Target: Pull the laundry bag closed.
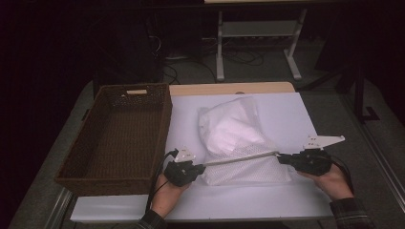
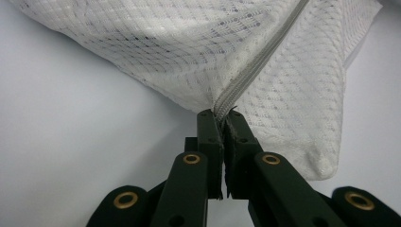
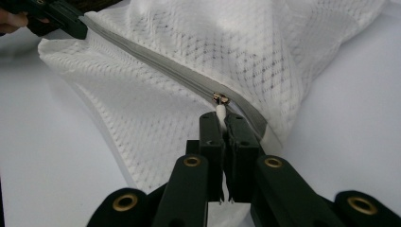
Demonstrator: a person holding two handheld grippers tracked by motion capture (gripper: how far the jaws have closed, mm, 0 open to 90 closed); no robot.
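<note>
Mesh bag (image 1: 239,138) lies on the white table (image 1: 296,119), right of the wicker basket (image 1: 119,138). I have my left gripper (image 2: 222,116) clenched on the zipper's (image 1: 239,158) end and my right gripper (image 3: 221,118) clamped on the zipper pull (image 3: 220,109), zipper taut between them.

Left gripper (image 1: 198,168): jaws closed on the left end of the grey zipper (image 1: 239,158) of the white mesh fabric bag (image 1: 239,138). Right gripper (image 1: 282,157): jaws closed on the zipper's white pull tab (image 3: 220,113), at the zipper's right end.
</note>
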